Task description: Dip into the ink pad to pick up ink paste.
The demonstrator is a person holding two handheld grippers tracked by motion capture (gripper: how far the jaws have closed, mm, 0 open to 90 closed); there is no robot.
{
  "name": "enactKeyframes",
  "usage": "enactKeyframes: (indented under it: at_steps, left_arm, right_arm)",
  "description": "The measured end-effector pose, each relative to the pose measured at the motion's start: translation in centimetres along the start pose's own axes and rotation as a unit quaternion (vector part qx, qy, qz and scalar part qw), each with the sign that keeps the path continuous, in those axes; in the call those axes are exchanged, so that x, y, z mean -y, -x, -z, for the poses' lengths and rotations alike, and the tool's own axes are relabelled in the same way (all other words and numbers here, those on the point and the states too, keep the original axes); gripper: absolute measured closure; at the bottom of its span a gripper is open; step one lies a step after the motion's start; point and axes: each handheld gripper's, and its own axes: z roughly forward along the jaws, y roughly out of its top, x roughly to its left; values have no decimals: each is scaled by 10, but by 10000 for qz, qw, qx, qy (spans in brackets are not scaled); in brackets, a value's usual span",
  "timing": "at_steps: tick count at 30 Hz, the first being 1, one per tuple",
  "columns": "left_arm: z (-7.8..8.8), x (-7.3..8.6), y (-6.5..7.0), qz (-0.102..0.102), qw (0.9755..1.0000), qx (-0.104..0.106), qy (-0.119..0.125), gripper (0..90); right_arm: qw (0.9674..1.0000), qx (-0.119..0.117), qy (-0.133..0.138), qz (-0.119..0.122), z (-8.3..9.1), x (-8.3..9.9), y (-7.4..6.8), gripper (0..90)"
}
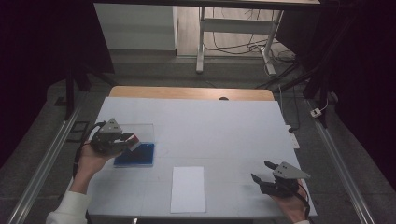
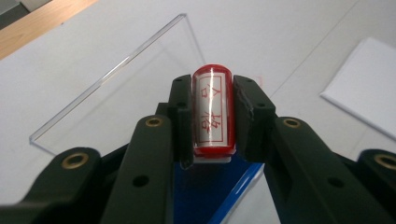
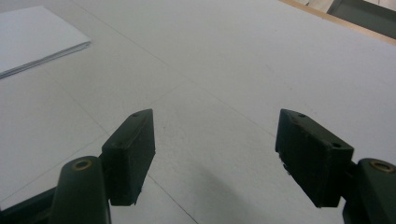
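- The left gripper is clamped on a red cylindrical stamp with a white label of red characters, held above a blue ink pad in a clear plastic case near the left edge of the white-covered table.
- The case's clear lid stands open.
- The right gripper — 2 jaws spread wide, nothing between them — hovers by the table's right near corner.
- A white paper sheet lies at the near edge.

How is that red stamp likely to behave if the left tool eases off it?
The red stamp looks like a glossy, rounded cylinder, so it may slip and probably rolls if laid sideways. It seems small and rigid, likely light. The left tool clamps its curved sides, so the hold may be narrow.
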Motion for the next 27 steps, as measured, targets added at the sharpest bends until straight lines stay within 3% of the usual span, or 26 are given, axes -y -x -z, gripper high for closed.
enactKeyframes:
  at_steps: [7,27]
  left_arm:
    - [-9,3,-3,56,9997,-70,-210,705]
    - [-26,5,-1,-185,9970,64,-751,705]
  right_arm:
    - [10000,-29,-3,17,-1,0,-1,280]
    - [10000,-21,-33,18,-1,1,-1,281]
